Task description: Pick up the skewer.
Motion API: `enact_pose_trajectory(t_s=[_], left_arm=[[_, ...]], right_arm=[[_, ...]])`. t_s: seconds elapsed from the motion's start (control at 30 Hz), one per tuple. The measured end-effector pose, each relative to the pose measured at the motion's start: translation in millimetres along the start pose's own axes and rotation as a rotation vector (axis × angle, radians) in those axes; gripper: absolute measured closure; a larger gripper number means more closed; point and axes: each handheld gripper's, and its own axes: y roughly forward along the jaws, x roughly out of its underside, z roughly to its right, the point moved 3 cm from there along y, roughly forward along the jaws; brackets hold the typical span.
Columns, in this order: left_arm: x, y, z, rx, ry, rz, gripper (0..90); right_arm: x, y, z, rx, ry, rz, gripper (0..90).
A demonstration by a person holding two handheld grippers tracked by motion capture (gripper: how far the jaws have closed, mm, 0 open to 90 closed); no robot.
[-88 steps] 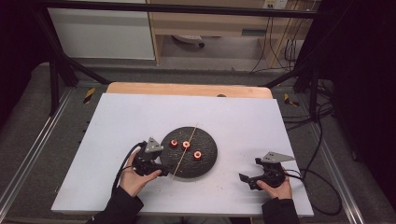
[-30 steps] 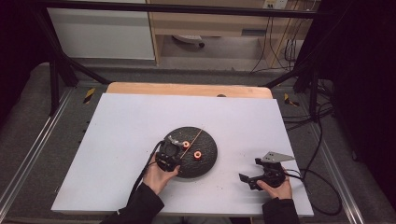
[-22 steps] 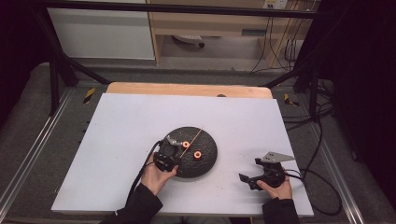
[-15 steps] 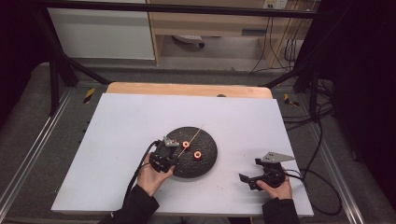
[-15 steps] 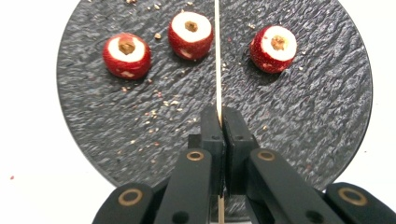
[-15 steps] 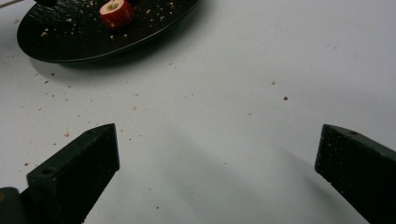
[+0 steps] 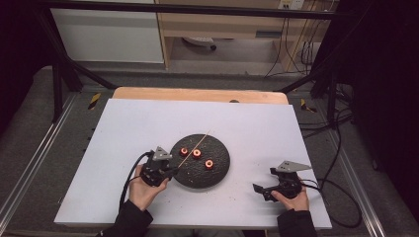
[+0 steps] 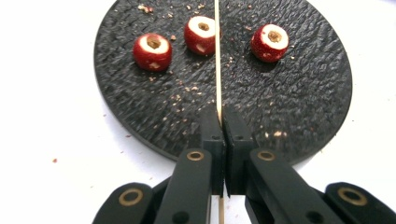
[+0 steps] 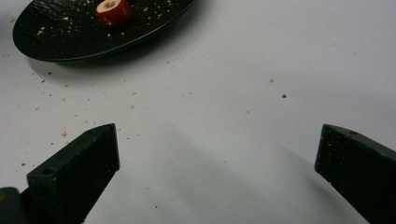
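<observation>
We see the left gripper [image 8: 219, 140] clenched on a thin wooden skewer [image 8: 217, 56] over the black plate [image 8: 308, 93], its tip passing the middle of three cored red fruits [image 8: 201, 35]. The skewer looks light, stiff yet snappable – best pinched low. Right of the plate, the right gripper [image 9: 217, 172] rests released.

Rough matt black plate [image 8: 140, 102]; thin wooden skewer [image 8: 217, 56].

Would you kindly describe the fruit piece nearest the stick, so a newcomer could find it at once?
On the white table sits a round black plate with three red, cored fruit pieces in a row. The left gripper holds a thin wooden stick over the plate. The middle piece is the one beside that stick; the others lie clear of it.
</observation>
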Motion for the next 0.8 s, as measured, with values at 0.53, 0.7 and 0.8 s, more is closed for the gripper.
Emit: enact_pose_trajectory(t_s=[0.53, 0.7, 0.8], left_arm=[[39.1, -31.5, -28.5, 0.041, 0.038, 0.095, 88.3], [50.0, -39.2, -37.0, 0.048, 0.032, 0.118, 88.3], [54.5, -43.3, -39.9, 0.052, 0.034, 0.133, 88.3]], right_arm=[[0.6, 3.8, -1.1, 0.002, 0.008, -0.013, 0.7], [0.2, 4.7, -1.6, 0.003, 0.012, -0.013, 0.7], [-1.0, 5.5, -3.2, 0.001, 0.008, -0.014, 0.7]])
